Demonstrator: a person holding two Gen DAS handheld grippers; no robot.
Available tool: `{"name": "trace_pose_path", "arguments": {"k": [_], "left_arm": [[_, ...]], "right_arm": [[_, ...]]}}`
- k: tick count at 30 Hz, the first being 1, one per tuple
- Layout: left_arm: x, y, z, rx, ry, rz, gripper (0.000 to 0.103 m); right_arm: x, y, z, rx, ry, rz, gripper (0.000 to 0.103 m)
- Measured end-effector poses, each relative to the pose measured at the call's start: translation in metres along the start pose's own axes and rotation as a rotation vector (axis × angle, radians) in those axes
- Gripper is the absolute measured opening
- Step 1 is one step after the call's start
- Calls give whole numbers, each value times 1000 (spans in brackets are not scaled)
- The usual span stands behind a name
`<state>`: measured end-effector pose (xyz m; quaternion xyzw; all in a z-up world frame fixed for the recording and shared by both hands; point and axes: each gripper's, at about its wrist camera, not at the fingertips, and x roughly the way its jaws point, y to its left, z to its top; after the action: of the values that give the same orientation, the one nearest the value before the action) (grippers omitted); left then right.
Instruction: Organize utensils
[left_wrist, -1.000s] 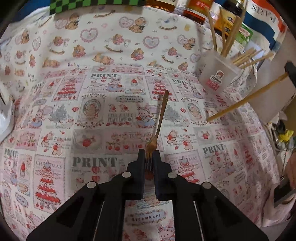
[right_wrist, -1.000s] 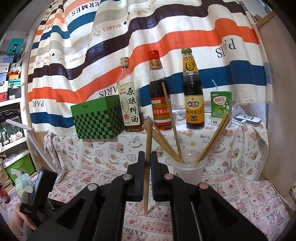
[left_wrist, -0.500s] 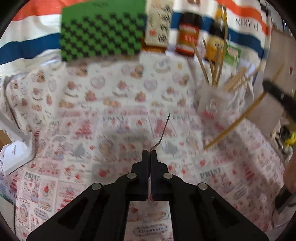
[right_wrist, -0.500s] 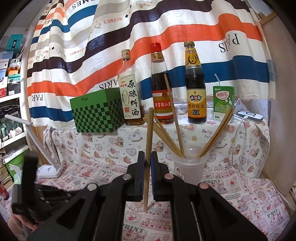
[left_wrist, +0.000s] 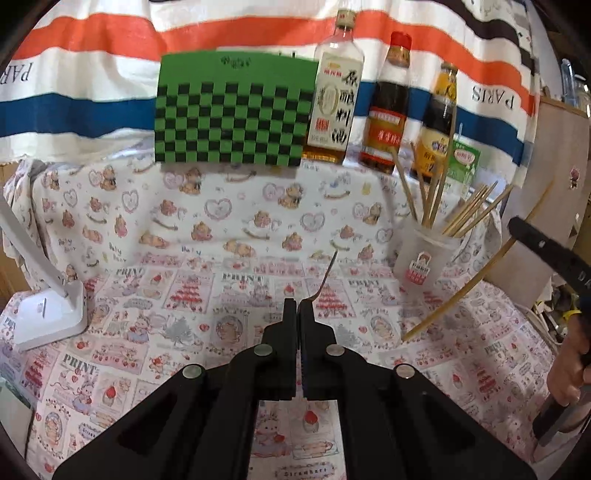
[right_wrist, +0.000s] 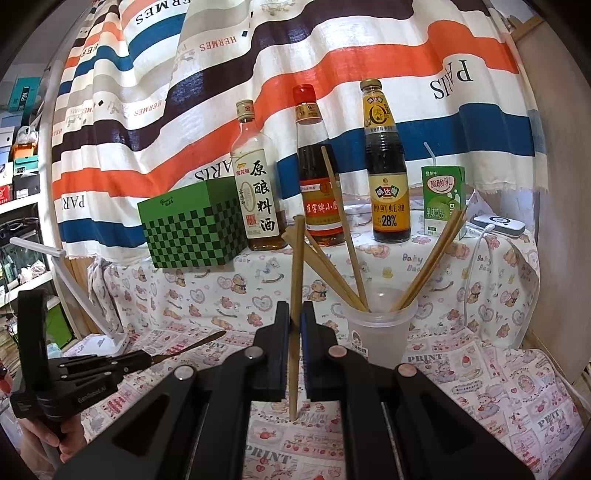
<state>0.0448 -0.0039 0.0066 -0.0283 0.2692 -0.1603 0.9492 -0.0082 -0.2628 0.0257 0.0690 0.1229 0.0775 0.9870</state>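
Observation:
My left gripper (left_wrist: 297, 306) is shut on a gold fork (left_wrist: 327, 273), held edge-on above the printed tablecloth, its handle pointing away toward the back. The fork also shows in the right wrist view (right_wrist: 192, 345). My right gripper (right_wrist: 295, 314) is shut on a wooden chopstick (right_wrist: 296, 295), held upright just left of a clear plastic cup (right_wrist: 380, 332) that holds several chopsticks. The cup (left_wrist: 424, 258) stands at the right in the left wrist view, and the held chopstick (left_wrist: 472, 280) slants beside it.
A green checkered box (left_wrist: 232, 114), three sauce bottles (left_wrist: 384, 107) and a green drink carton (right_wrist: 441, 199) stand on the raised shelf at the back. A white lamp base (left_wrist: 48, 314) sits at the left. A striped cloth hangs behind.
My left gripper lifted the fork off the cloth and tilted up, so the fork is now edge-on in the air. My right gripper rose slightly with the chopstick.

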Motion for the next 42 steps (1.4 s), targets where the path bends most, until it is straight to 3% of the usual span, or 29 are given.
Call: {"name": "trace_pose_path", "arguments": {"k": [6, 42], "left_arm": [[-17, -3, 3, 11, -88, -13, 1], [-25, 8, 5, -59, -124, -8, 1]], "right_arm": [[0, 2, -1, -8, -1, -8, 5], [0, 1, -1, -6, 0, -11, 5]]}}
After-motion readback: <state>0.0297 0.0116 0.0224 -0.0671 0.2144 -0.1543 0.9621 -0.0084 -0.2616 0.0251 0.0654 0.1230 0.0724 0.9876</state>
